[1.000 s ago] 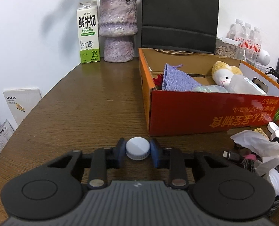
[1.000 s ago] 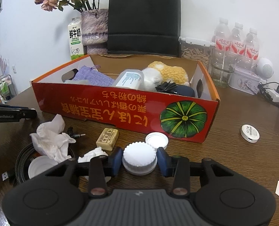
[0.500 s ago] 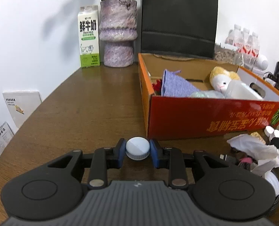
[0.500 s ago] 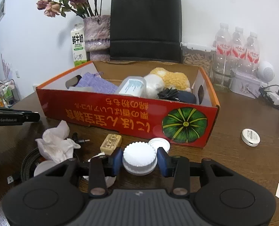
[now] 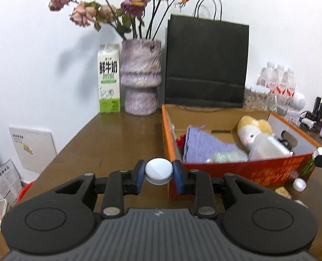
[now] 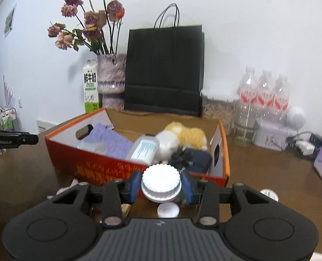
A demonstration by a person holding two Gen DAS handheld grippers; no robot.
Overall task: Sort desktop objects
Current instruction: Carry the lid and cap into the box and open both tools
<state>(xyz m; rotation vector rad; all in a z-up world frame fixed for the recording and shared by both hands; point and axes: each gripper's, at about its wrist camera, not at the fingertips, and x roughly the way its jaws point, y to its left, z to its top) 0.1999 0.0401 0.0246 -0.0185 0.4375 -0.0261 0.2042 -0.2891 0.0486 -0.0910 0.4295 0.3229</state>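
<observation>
My left gripper [image 5: 158,171] is shut on a small white bottle cap [image 5: 158,170], lifted above the brown table just left of the orange cardboard box [image 5: 269,169]. My right gripper [image 6: 161,183] is shut on a larger ribbed white cap [image 6: 160,181], raised in front of the box's [image 6: 100,167] near wall. The box holds a purple knitted cloth [image 6: 111,141], a clear plastic container [image 6: 144,150], a yellow and white plush toy [image 6: 182,136] and a dark pouch [image 6: 195,157]. Another white lid [image 6: 168,209] lies on the table under the right gripper.
A milk carton [image 5: 108,80], a purple vase with dried roses [image 5: 140,78] and a black paper bag [image 5: 206,65] stand along the back wall. Water bottles [image 6: 263,95] and a round white disc [image 6: 269,194] are at the right. A small white cap [image 5: 299,183] lies by the box.
Both grippers have risen with their caps and tilted up, so the box's inside and the back wall show more. The tissue and cable on the table have dropped out of view.
</observation>
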